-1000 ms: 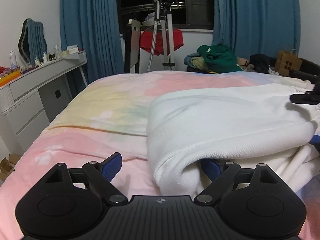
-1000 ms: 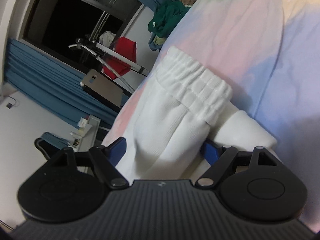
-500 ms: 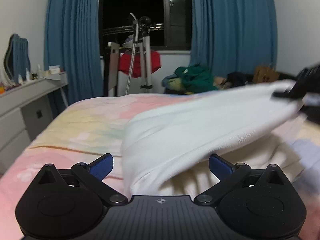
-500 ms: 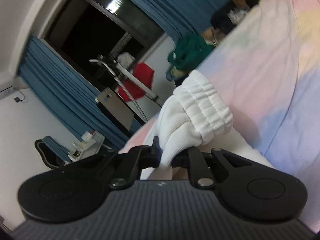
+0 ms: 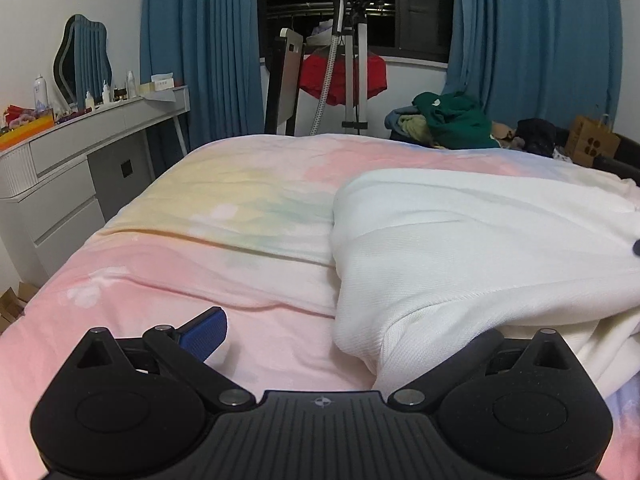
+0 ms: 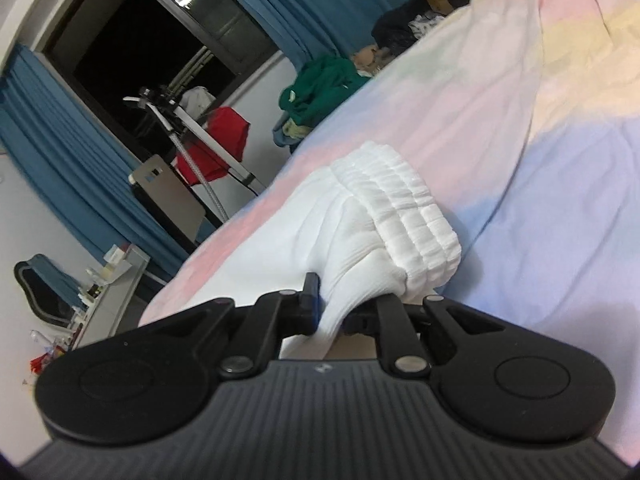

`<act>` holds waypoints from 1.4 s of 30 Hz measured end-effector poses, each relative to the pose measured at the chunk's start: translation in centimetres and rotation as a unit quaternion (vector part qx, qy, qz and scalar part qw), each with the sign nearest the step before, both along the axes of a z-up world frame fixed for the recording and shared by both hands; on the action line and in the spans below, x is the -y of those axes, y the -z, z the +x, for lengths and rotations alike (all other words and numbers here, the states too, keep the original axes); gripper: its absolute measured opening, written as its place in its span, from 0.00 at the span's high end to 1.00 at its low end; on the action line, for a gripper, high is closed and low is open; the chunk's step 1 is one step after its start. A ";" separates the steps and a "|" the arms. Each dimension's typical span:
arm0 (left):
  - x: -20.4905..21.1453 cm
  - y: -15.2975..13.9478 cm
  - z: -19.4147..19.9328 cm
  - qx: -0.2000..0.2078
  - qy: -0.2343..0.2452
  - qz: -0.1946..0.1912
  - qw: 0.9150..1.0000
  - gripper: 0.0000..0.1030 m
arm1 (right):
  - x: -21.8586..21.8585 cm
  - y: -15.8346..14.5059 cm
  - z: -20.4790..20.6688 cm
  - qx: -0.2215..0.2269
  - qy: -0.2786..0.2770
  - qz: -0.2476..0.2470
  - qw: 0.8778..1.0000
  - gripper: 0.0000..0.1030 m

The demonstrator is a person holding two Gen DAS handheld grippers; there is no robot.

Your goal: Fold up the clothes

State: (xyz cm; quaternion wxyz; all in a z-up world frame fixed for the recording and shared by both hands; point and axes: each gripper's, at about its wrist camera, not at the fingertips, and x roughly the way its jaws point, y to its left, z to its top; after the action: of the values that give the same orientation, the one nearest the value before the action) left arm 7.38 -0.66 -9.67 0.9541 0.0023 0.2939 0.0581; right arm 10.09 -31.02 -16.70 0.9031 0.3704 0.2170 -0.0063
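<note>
A white knit garment lies folded over on the right half of the pastel bed. My left gripper is open wide at the garment's near fold. Its left blue pad rests on bare sheet, and the right finger is hidden under the white cloth. In the right wrist view my right gripper pinches a bunch of the same garment just behind its gathered elastic band. Its jaws are opening slightly with the cloth still pressed between them. A dark bit of that gripper shows at the left view's right edge.
A grey dresser with bottles and a mirror stands left of the bed. Beyond the far edge are a steamer stand with a red cloth, a pile of green clothes and a cardboard box. Blue curtains frame a dark window.
My right gripper shut on the garment near the elastic band and rolled toward level. The fold raised half a second ago has dropped back. The left jaws spread wider.
</note>
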 end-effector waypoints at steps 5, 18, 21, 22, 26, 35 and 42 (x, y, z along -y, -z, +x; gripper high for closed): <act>-0.7 -0.3 0.2 -0.012 -0.004 -0.019 1.000 0.00 | -1.7 -1.1 -0.9 0.001 -0.008 -0.091 0.996 0.85; -1.8 -0.2 0.5 -0.039 -0.016 -0.070 0.997 0.01 | -3.7 -1.7 -2.6 -0.050 -0.005 -0.157 0.986 0.36; -1.8 -0.1 0.5 -0.039 -0.015 -0.069 0.997 0.00 | -2.7 -1.6 -3.0 -0.055 0.035 -0.150 0.987 0.20; -1.8 -0.1 0.5 -0.037 -0.014 -0.065 0.997 0.00 | -2.3 -1.3 -2.9 -0.060 0.045 -0.146 0.986 0.17; -1.9 0.1 0.7 -0.038 -0.012 -0.059 0.997 0.00 | -0.1 1.4 -1.0 -0.065 0.031 -0.046 0.996 0.15; -2.3 0.1 0.7 -0.040 -0.009 -0.064 0.997 0.00 | 0.4 4.4 2.5 -0.070 -0.014 -0.006 0.997 0.00; -2.6 0.3 0.9 -0.044 -0.023 -0.067 0.997 0.00 | -0.3 1.4 1.2 -0.002 -0.044 0.023 0.999 0.00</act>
State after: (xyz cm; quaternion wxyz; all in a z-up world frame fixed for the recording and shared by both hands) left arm 8.28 1.90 -9.98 0.9367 -0.0660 0.3386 0.0594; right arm 11.28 -30.77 -18.13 0.8932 0.3814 0.2354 0.0378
